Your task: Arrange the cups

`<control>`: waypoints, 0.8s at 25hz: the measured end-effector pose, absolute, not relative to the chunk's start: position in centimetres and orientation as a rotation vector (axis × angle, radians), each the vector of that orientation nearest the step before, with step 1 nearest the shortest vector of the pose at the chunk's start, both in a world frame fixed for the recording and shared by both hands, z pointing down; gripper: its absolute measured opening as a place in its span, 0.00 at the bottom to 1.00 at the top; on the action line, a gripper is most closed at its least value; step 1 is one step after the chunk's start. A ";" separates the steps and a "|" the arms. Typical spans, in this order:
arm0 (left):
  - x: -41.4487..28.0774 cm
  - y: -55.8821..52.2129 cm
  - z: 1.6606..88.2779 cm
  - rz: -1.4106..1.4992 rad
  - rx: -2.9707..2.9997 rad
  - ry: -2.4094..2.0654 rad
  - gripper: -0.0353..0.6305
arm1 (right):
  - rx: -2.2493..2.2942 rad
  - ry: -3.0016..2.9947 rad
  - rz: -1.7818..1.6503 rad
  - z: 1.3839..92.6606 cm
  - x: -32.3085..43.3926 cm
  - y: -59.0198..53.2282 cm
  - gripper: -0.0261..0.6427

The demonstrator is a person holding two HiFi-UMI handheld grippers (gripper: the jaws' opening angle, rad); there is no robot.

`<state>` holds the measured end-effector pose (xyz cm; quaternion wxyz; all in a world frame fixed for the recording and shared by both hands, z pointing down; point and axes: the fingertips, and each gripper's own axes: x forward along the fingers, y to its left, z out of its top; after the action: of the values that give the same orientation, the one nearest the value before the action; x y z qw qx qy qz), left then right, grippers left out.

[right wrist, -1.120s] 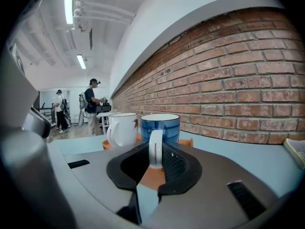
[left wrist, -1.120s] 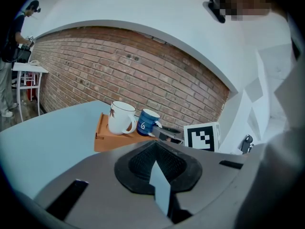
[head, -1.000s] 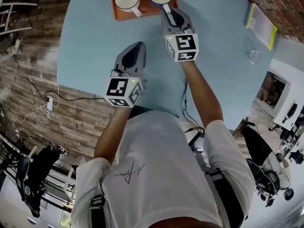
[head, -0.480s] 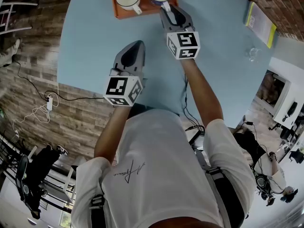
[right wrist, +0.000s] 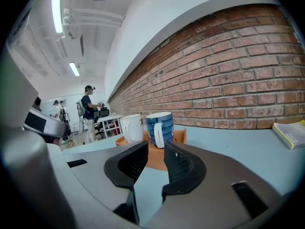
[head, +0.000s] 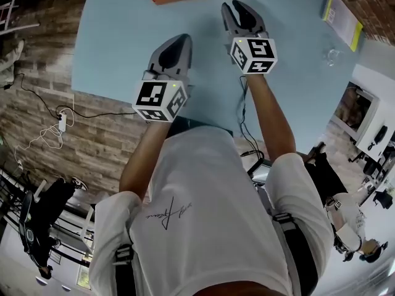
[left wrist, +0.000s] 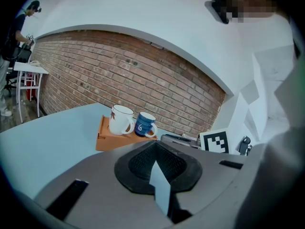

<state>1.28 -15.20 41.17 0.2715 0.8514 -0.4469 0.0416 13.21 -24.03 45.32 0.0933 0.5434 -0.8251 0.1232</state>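
Right gripper (head: 236, 8) jaws just opened, empty, near the blue cup (right wrist: 159, 123); left gripper (left wrist: 155, 151) jaws closed together

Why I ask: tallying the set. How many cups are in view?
2. A white cup stands on the orange tray, at left in the left gripper view; a blue cup stands beside it on the same tray. No others show.

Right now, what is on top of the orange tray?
A white cup and a blue cup stand side by side on the orange tray. Their bases hide the surface beneath them.
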 end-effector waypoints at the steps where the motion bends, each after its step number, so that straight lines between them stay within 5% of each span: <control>1: 1.1 -14.9 41.1 0.111 2.295 -1.202 0.07 | 1.617 -2.457 0.379 44.9 13.2 -23.4 0.19; 20: 0.8 -8.9 37.1 0.051 2.381 -1.146 0.07 | 1.476 -2.620 0.394 36.6 10.3 -11.1 0.08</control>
<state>0.85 -8.88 37.10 0.2466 0.8731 -0.4201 0.0187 10.26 -11.10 36.61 0.0544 0.4860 -0.8626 0.1296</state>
